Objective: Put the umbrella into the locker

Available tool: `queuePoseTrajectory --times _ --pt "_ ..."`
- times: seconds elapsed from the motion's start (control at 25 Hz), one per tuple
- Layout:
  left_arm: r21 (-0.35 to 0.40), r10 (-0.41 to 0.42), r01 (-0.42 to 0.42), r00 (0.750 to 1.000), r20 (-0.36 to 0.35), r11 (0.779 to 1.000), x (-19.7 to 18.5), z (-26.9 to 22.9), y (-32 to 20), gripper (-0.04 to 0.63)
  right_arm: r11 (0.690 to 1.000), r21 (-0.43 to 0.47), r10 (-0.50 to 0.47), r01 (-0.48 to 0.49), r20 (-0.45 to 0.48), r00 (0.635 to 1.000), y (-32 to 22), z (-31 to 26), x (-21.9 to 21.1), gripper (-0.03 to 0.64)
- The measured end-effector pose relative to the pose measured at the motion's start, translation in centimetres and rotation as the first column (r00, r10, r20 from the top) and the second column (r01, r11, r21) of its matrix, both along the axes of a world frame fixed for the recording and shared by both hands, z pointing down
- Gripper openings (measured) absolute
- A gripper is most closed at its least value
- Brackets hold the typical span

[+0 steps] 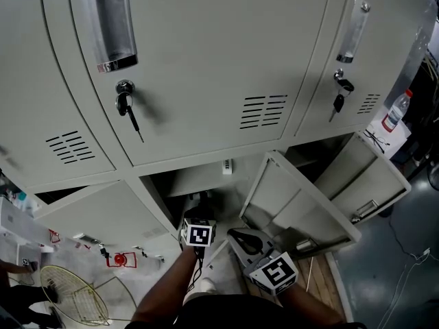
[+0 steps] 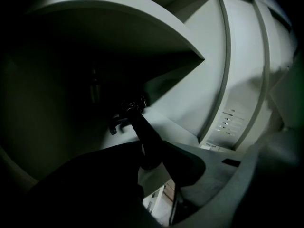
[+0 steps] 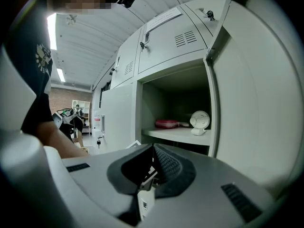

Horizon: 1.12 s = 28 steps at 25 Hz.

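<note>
From above, the locker (image 1: 186,181) has one low compartment standing open, its door (image 1: 291,208) swung out to the right. The left gripper (image 1: 197,214) reaches down into that dark mouth, and the right gripper (image 1: 241,239) hangs just beside it on the right, near the foot of the door. What the left one carries is lost in shadow from here. The left gripper view settles it: the fingers (image 2: 192,161) are clamped on the umbrella (image 2: 140,127), a dark, slim, folded thing. Its long axis runs straight ahead from the grip into the compartment. The far end, with a small strap hanging off it, shows against the dark interior under the compartment's roof. So the umbrella lies ahead of the left hand and lengthwise to the opening, and I'd judge it needs only to go deeper and be let go. In the right gripper view the fingers are together on nothing. Beyond them another open compartment has a shelf (image 3: 176,135) holding a red pouch (image 3: 166,123) and a white round thing (image 3: 199,120).
</note>
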<state>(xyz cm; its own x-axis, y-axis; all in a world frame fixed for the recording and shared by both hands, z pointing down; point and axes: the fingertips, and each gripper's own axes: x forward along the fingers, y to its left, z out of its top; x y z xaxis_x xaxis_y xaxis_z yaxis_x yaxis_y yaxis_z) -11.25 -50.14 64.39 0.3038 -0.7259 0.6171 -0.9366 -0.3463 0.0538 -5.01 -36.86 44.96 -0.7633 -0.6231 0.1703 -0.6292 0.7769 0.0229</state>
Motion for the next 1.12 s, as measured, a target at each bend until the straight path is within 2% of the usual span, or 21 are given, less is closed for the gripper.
queuePoseTrajectory --times 0.24,0.44,0.56,0.76,1.04,1.12 --pt "0.000 -0.001 0.001 1.000 0.009 1.000 -0.3 0.7 -0.8 0.144 1.000 -0.017 0.021 -0.021 0.015 1.000 0.3 0.1 0.2 0.031" --pt "0.053 0.000 0.000 1.000 0.010 0.999 -0.3 0.4 -1.0 0.151 1.000 -0.018 0.013 -0.012 0.010 1.000 0.9 0.0 0.0 0.031" --pt "0.079 0.013 -0.013 1.000 0.004 0.997 -0.2 0.1 -0.4 0.264 1.000 -0.002 0.003 -0.003 -0.002 1.000 1.0 0.1 0.2 0.031" --pt "0.097 0.018 -0.018 1.000 -0.002 0.995 -0.3 -0.5 1.8 0.282 0.999 -0.032 0.013 -0.012 0.032 0.999 1.5 -0.2 0.3 0.031" --pt "0.228 -0.021 0.025 1.000 -0.017 0.973 -1.5 -6.7 5.2 0.279 1.000 -0.013 0.019 -0.018 0.029 0.999 2.0 -0.3 1.3 0.031" --pt "0.262 -0.033 0.047 0.998 -0.056 0.964 -1.7 -8.3 6.6 0.254 1.000 0.001 0.021 -0.021 0.030 0.999 2.1 -0.6 1.6 0.031"
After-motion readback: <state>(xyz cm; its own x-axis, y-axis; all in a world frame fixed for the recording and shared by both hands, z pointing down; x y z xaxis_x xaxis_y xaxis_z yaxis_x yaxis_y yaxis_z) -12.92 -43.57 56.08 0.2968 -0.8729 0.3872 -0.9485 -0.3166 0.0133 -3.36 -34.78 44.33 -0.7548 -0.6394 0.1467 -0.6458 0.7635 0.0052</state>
